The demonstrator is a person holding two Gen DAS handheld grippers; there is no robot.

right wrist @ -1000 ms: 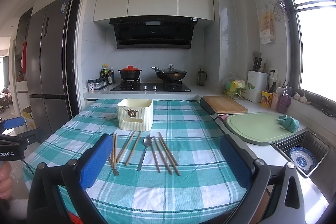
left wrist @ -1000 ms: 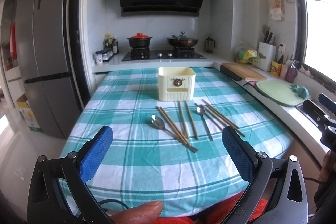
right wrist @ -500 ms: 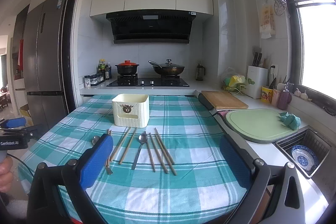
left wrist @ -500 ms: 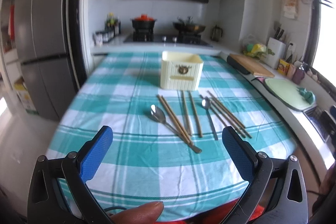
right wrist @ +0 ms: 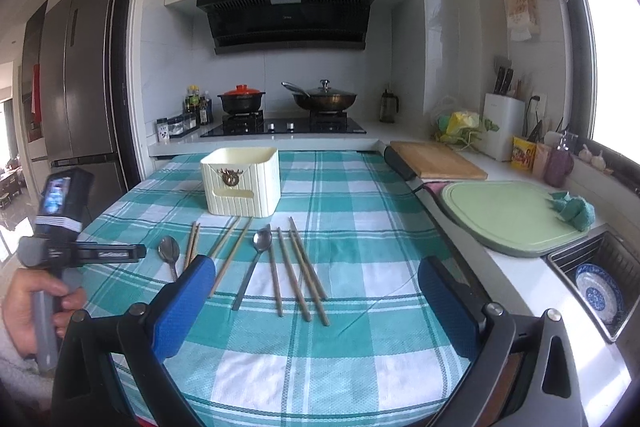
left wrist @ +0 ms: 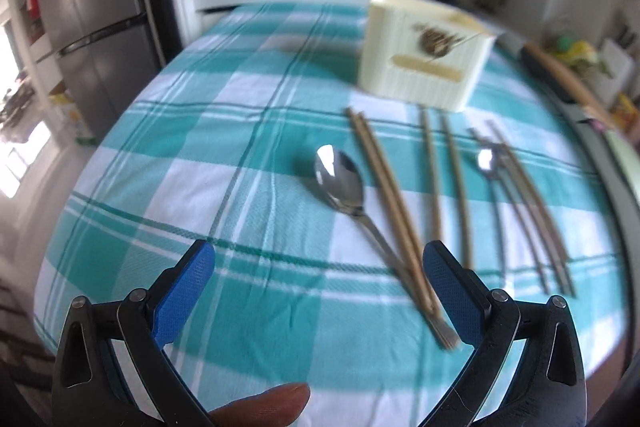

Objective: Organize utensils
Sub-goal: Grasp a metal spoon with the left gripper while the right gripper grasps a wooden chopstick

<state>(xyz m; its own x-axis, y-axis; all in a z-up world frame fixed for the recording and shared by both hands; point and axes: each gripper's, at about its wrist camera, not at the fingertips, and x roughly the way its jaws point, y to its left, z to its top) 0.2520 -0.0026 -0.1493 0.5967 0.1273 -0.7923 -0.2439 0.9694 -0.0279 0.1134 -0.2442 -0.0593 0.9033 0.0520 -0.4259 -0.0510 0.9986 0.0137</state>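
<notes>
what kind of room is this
A home kitchen, most likely: a gas stove with pots under a range hood, a fridge at the left, and a sink beside the checked tablecloth.

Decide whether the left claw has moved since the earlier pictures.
Yes. The left claw has advanced toward the spoon, which looms larger, with the cream box nearer too.

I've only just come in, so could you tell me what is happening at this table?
A person is tidying utensils with a hand-held gripper in each hand. Both the left hand-held gripper and the right hand-held gripper are open and hold nothing. Two spoons, one on the left and one further right, lie among several chopsticks on the checked tablecloth, in front of the cream holder. Nothing is picked up yet.
</notes>
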